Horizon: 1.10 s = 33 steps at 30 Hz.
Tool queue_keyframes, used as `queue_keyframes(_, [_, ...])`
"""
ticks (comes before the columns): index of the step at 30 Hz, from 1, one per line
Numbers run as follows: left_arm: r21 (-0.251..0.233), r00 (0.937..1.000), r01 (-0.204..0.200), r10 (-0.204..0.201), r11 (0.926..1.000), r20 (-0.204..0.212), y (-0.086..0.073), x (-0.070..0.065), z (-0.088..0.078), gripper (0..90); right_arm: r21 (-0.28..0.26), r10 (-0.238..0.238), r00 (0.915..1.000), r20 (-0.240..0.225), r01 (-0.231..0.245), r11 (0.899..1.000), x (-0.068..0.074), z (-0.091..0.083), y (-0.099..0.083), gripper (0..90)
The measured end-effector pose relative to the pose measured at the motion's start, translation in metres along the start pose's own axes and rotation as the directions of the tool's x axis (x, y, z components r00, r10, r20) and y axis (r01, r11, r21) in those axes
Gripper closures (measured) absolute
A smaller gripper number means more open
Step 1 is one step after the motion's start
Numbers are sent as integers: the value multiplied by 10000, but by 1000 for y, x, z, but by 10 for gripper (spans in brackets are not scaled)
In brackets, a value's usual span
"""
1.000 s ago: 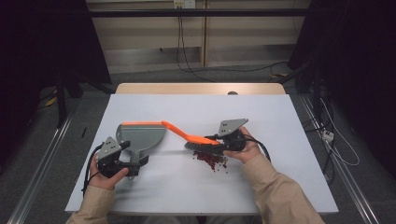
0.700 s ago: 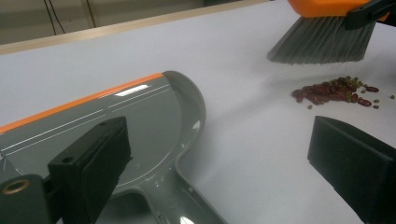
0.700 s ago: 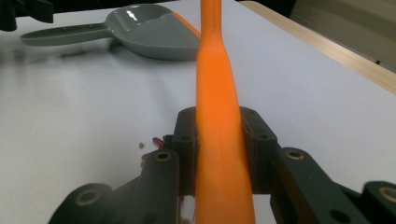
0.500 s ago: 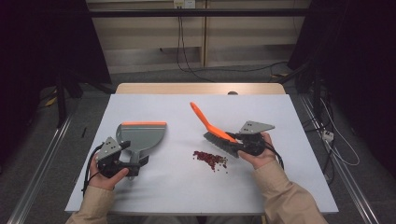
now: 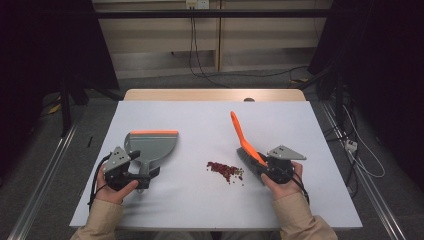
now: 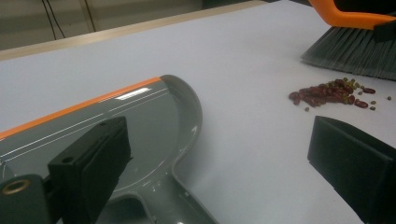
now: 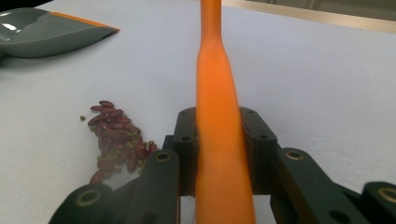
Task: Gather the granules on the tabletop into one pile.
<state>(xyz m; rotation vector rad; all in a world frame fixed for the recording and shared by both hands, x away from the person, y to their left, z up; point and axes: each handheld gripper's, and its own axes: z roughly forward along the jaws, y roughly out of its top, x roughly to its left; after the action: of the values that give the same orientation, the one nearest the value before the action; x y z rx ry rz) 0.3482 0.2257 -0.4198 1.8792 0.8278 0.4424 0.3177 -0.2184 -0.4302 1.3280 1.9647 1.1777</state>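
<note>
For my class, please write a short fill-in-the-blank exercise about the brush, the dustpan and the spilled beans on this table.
1. The right tool is shut on the brush's ______ handle.
2. The pile of beans lies between the brush and the ______.
3. The dustpan is grey with an orange ______ along its front.
4. The left tool's jaws stand ______, either side of the dustpan's handle.

Missing words: orange; dustpan; edge; open
</note>
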Motion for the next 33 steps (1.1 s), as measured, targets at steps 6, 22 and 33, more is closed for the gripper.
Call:
queue_keyframes(6, [-52,9999,-61,61,10000,104,1,-1,0,56,-79,139,9980,611,-135,9999,16,0,-4,710])
queue_keyframes(22, [-69,9999,-108,108,9999,96,2,-2,-1,56,-466,332,9963,791,-296,9985,48,16,-2,709])
queue_keyframes(33, [-79,10000,0,0,10000,71,1,0,-1,56,-847,217,9962,846,-145,9963,45,13,12,710])
